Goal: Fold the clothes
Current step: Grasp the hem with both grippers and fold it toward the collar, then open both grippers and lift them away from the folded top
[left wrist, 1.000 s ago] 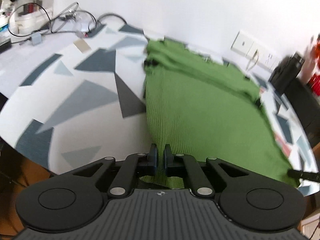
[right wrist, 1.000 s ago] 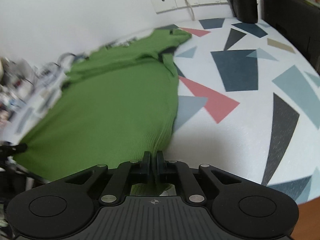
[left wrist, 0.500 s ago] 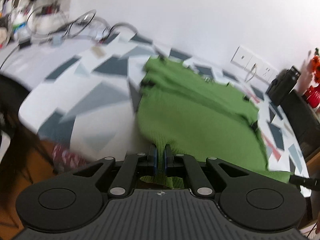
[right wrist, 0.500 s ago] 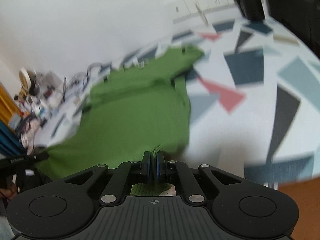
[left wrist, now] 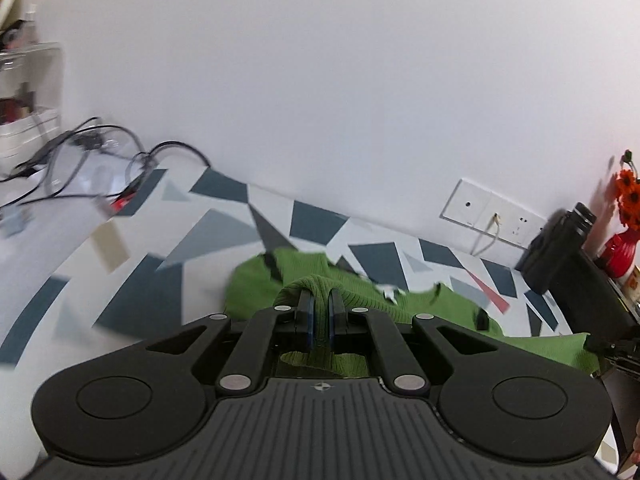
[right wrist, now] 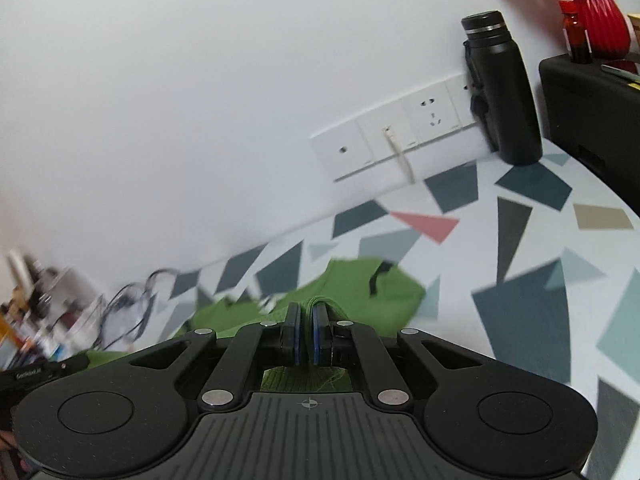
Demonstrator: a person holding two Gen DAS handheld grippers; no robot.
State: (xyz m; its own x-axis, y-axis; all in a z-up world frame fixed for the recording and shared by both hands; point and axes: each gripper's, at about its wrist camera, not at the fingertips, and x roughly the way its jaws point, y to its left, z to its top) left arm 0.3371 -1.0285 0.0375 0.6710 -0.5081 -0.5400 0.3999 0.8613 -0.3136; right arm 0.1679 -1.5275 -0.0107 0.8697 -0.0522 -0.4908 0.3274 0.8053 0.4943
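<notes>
Both jaws clamp tight on the green sweater (left wrist: 320,292).

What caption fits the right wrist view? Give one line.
Right gripper pinching the green sweater above the patterned table.

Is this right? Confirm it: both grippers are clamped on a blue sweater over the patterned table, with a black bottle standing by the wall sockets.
One thing is wrong: the sweater is green, not blue, as the right wrist view shows. The rest holds: left gripper and right gripper are clamped on it over the patterned table, black bottle by the wall sockets.
</notes>
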